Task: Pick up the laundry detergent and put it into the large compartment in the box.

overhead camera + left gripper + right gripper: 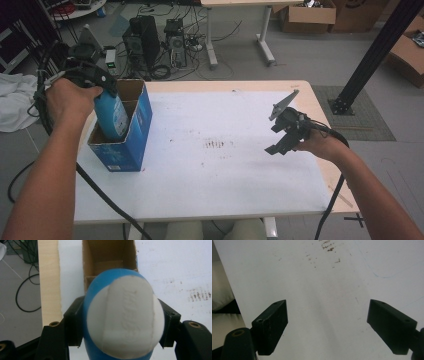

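Bottle [111, 116], blue with a white cap end, stands partly inside the open-topped blue carton [131, 144] at the left of the table [225, 190]; its lower end is sunk in the carton's near compartment and its upper end leans slightly toward the table's left edge, so the long axis runs nearly vertical. Left gripper [92, 80] is clamped on the bottle's upper part; in the left gripper view the two black jaws press against opposite sides of the bottle [123, 320], with the brown cardboard interior [108, 257] directly beyond. A cardboard divider crosses the carton just behind the bottle. Right gripper [285, 132] hovers well apart over the table's right half, jaws spread wide with nothing between them [327, 327]. Faint brown stains [216, 144] mark the white surface between the carton and the right gripper.
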Demonstrator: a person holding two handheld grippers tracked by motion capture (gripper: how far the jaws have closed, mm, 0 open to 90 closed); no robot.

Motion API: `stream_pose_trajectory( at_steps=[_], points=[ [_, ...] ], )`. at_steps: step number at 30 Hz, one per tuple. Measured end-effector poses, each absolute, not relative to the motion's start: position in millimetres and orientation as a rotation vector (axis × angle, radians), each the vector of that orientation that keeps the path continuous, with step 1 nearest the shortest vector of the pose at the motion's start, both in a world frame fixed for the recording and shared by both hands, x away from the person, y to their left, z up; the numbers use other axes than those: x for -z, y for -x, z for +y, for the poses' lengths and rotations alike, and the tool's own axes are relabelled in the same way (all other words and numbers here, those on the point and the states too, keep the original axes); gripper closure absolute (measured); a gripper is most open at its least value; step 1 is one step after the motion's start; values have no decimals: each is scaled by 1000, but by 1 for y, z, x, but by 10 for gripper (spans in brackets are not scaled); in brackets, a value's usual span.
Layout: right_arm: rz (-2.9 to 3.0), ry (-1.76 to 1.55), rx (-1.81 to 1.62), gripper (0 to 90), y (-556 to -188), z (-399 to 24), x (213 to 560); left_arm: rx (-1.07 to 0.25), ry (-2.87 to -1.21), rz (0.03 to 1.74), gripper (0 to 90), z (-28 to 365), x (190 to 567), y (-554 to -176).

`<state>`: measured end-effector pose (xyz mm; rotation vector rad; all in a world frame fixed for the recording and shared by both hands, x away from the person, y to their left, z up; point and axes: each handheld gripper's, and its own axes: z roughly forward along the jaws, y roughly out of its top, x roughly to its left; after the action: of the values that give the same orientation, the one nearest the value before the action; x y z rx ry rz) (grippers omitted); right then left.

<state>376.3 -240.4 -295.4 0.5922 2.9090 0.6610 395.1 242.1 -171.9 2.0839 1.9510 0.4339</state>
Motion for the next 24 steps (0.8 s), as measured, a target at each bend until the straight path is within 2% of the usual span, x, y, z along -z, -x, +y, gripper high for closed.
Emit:
stream_pose_trajectory(
  at_steps=[24],
  points=[
    [2915,-612,-651,167,-378,-242,300,-419,-2122,1960,381,243,251,-402]
  ],
)
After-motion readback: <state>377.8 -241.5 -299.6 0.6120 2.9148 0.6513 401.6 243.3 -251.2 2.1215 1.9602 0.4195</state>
